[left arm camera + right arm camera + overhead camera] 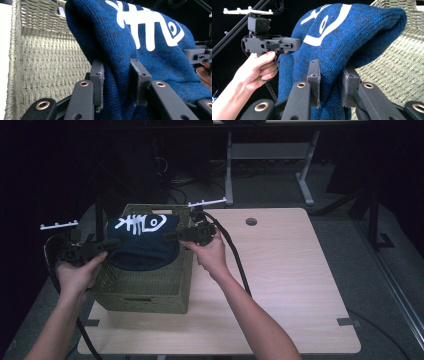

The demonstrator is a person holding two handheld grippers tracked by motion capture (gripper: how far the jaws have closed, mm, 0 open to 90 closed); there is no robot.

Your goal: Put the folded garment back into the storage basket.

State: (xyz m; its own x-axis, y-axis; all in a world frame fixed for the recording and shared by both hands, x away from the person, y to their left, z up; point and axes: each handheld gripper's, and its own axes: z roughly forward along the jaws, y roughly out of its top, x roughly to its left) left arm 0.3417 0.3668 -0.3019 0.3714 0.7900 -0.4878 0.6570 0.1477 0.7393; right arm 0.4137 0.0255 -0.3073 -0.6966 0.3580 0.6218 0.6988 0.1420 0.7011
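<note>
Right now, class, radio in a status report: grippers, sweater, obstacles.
Left gripper and right gripper both shut on blue sweater. Sweater held over woven basket. Nothing in the way.

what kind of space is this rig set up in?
Probably a lab or office workroom: a bare wooden table with a cable hole, a metal desk frame behind, loose cables on the floor.

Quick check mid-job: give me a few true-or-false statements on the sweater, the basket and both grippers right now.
1. Both grippers are clamped on the blue knit sweater. True: left gripper and right gripper each pinch its fabric.
2. The sweater lies flat on the table. False: it is held over the woven basket.
3. The sweater bears a white fishbone print. True.
4. The basket is red plastic. False: it is olive-green wicker.
5. The basket sits at the table's right edge. False: it sits at the left.
</note>
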